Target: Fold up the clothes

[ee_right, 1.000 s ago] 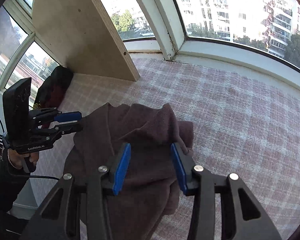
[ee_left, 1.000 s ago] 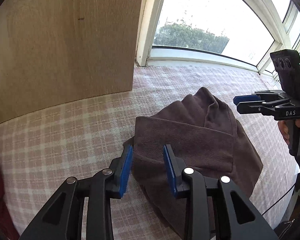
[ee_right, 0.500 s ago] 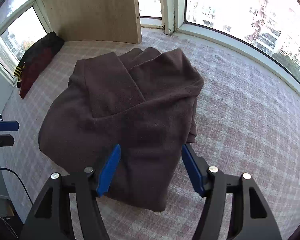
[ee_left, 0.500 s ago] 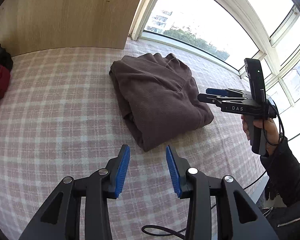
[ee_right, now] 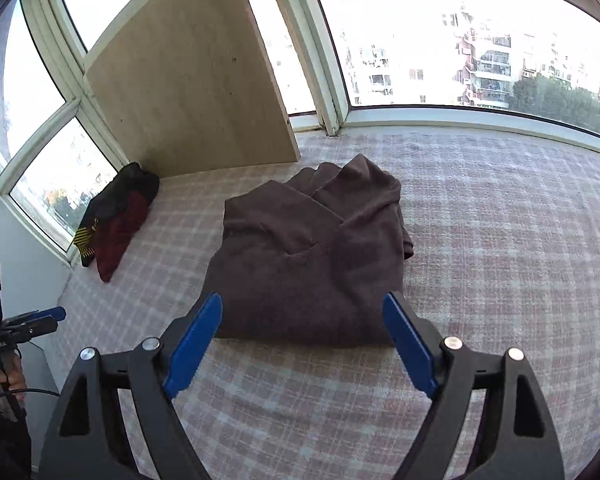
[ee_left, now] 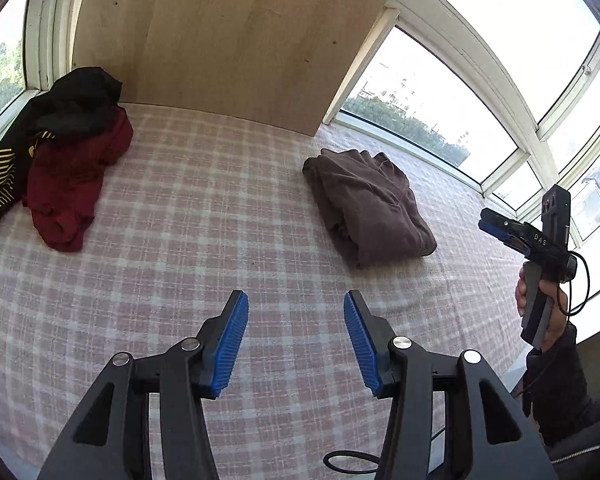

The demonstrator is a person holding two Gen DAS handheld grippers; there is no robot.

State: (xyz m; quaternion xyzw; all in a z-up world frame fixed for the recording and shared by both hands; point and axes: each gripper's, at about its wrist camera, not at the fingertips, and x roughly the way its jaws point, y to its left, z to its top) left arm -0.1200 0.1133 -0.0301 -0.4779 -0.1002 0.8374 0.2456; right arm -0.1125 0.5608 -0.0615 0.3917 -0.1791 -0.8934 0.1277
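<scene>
Left wrist view: your left gripper [ee_left: 296,340] hangs released, jaws wide, nothing between them, over the plaid cover [ee_left: 204,248]. The folded hoodie [ee_left: 370,210] lies ahead and right of it, well apart. A clothes pile [ee_left: 60,160] sits far ahead-left. Your right gripper [ee_left: 500,230] shows at far right.

Right wrist view: right gripper [ee_right: 302,344] released, empty, hoodie [ee_right: 312,256] just ahead between the spread fingers, not touching.
</scene>
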